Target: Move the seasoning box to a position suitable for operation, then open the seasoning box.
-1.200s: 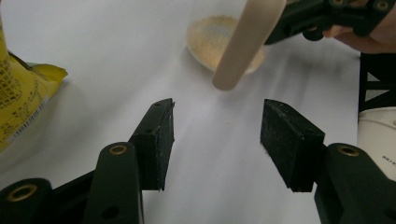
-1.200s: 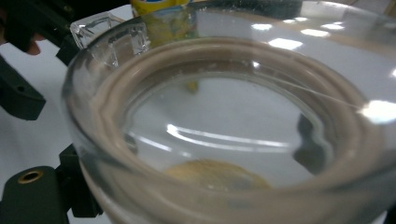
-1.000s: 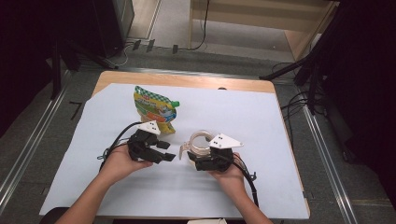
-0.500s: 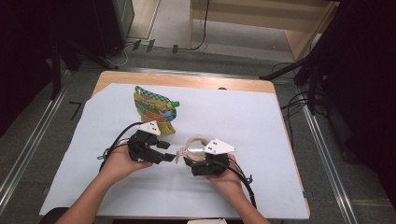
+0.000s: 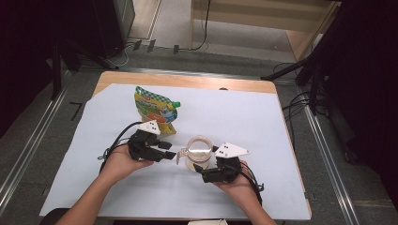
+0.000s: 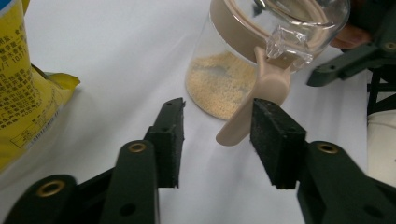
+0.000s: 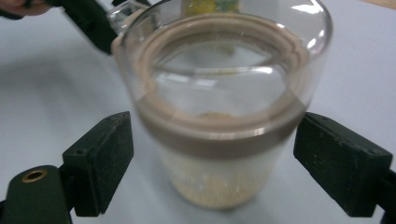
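Note:
A clear glass jar (image 5: 199,149) with a beige collar and a hinged lid stands on the white sheet, a thin layer of beige grains (image 6: 219,86) at its bottom. My right gripper (image 5: 202,168) is open and straddles the jar (image 7: 219,93), one pad close to each side. From the left, my left gripper (image 5: 171,154) is open around the jar's beige latch lever (image 6: 266,88), which lies against one pad (image 6: 273,135). In the left gripper view the gripper (image 6: 215,135) holds nothing. A yellow pouch (image 5: 155,110) with a green cap lies behind the left hand.
A white sheet (image 5: 263,122) covers the wooden table (image 5: 187,80). The pouch's corner (image 6: 28,88) lies close to the left gripper's left side. Cables trail from both grippers toward the person. Metal rails run along the floor on both sides.
The right gripper has shifted slightly toward the person and now has the jar between its pads. The jar has moved a little nearer. The left gripper has hardly moved.

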Demonstrator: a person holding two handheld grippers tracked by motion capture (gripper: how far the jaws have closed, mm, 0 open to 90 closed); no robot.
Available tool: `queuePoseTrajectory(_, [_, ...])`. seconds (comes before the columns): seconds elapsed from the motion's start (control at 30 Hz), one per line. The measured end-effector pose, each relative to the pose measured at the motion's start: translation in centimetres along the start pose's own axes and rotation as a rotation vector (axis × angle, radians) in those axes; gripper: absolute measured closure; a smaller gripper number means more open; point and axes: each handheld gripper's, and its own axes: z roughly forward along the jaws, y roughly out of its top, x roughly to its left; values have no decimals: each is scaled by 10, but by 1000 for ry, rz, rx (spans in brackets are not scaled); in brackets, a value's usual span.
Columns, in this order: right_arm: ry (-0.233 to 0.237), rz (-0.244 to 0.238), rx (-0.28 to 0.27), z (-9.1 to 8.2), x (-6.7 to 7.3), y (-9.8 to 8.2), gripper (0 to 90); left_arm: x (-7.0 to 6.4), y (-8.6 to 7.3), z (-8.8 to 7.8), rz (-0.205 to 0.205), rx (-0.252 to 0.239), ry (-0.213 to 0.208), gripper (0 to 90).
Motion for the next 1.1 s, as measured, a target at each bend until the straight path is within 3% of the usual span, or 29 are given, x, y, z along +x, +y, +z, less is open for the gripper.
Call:
queuePoseTrajectory(0.2, [10,1,40,-31,4,-4,144,-1,2,3,-16,-8,-12,688])
queuePoseTrajectory(0.37, [-4,32,-7,-49,-2,-2,232,-2,5,8,4,5,-2,757])
queuePoseTrajectory(0.53, [-2,33,0,-47,-7,0,431,0,8,14,6,9,3,772])
queuePoseTrajectory(0.73, [31,26,19,-45,-5,1,783,-1,7,18,4,16,12,791])
queuePoseTrajectory(0.8, [21,27,34,-47,-3,2,900,-1,7,18,0,11,9,797])
queuePoseTrajectory(0.87, [32,54,51,-47,-3,3,900,-1,7,19,0,12,12,811])
queuePoseTrajectory(1.0, [39,39,63,-43,0,3,900,-1,7,20,-26,14,3,832])
queuePoseTrajectory(1.1, [39,41,61,-40,2,3,900,-3,8,20,-15,17,5,860])
